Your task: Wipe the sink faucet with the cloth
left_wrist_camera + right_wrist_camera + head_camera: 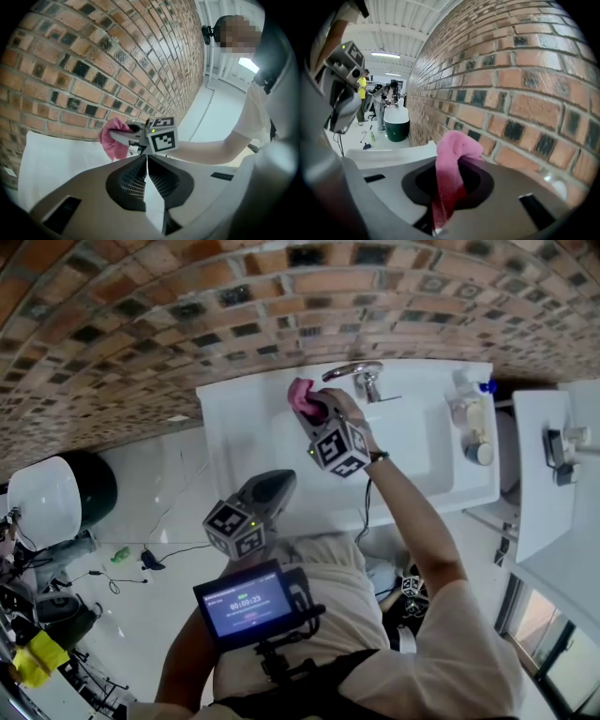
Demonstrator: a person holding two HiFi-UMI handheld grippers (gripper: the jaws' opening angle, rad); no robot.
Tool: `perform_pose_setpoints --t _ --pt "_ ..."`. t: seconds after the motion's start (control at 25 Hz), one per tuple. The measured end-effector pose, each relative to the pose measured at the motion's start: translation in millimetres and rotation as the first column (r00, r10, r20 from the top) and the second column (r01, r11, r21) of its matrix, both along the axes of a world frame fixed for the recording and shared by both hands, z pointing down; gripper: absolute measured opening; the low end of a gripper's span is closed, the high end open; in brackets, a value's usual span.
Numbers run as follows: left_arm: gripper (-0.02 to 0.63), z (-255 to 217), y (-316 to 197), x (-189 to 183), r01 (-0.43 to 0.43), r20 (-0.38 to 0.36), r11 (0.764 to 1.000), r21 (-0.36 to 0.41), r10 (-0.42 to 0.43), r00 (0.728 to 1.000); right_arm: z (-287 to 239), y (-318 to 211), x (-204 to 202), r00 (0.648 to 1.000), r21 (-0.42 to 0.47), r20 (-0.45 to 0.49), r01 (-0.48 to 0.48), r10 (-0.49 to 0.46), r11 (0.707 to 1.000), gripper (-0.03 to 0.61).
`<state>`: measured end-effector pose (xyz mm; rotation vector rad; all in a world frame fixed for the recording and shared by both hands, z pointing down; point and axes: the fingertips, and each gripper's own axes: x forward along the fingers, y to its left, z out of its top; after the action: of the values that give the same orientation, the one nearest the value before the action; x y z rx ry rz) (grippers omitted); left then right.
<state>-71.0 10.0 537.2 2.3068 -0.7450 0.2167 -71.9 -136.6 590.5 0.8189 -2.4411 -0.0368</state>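
Firmly, right claw (313,409) clamps cloth (301,395) over sink (414,448).

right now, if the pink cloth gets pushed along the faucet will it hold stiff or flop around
Probably floppy: the pink cloth bunches above the right gripper and its top folds over. Likely light, since a narrow pinch holds it up. It looks soft, so it should mould round the faucet rather than skid.

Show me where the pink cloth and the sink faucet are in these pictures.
pink cloth (302,396), head view, on its bunched upper fold.
sink faucet (353,370), head view, on the chrome spout near the brick wall.
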Motion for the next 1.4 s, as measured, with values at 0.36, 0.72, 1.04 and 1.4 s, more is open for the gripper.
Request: perform_pose_setpoints --t 0.36,0.72,1.04,1.4 --pt "0.000 -3 -7 -13 0.052 -0.003 0.999 0.011 -0.052 0.999 -39 -64 14 0.875 0.101 -0.482 0.118 -0.056 0.988 0.060" --pt "0.000 -6 -8 -27 0.095 -0.006 0.995 0.007 -0.095 0.995 -27 -93 88 0.905 -0.117 -0.416 0.044 -0.089 0.992 0.061" --pt "0.000 -2 -8 -28 0.109 0.002 0.994 -0.002 -0.109 0.994 -28 -113 154 0.961 -0.185 -0.269 -0.115 0.062 0.976 0.061" --pt "0.000 5 -9 -23 0.113 0.029 0.993 -0.017 -0.112 0.993 36 -111 213 0.972 -0.273 -0.231 -0.096 0.032 0.957 0.060"
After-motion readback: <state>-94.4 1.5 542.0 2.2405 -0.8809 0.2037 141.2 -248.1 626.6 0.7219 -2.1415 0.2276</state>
